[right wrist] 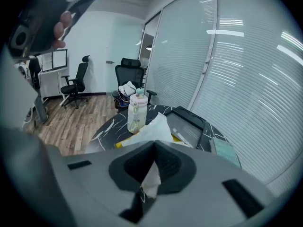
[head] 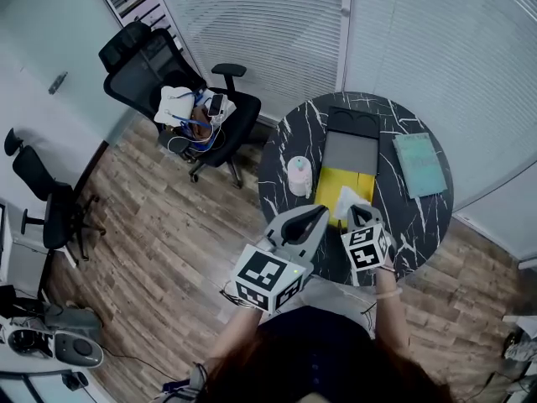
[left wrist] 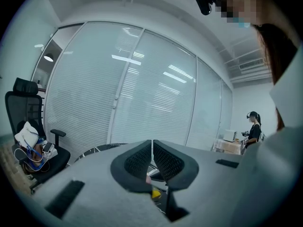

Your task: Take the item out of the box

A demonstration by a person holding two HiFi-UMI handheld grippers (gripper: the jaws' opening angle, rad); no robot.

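Observation:
A flat box (head: pixel 350 152) lies open on the round black marble table (head: pixel 419 217), with a black lid at the far end, a grey panel in the middle and a yellow part (head: pixel 336 185) nearest me. My right gripper (head: pixel 359 211) (right wrist: pixel 154 151) is shut on a thin white sheet-like item (head: pixel 346 199) (right wrist: pixel 156 128), which rises over the yellow part. In the right gripper view the box (right wrist: pixel 189 126) lies just beyond the sheet. My left gripper (head: pixel 320 214) (left wrist: pixel 152 148) hangs at the table's near edge, left of the right one, shut with nothing in it and aimed toward the blinds.
A white bottle with a pink cap (head: pixel 299 175) (right wrist: pixel 136 110) stands left of the box. To the right of the box lies a teal book (head: pixel 419 163) (right wrist: pixel 225 151). A black office chair (head: pixel 180 99) with clutter stands to the left on the wooden floor. A person (left wrist: pixel 253 129) stands far off.

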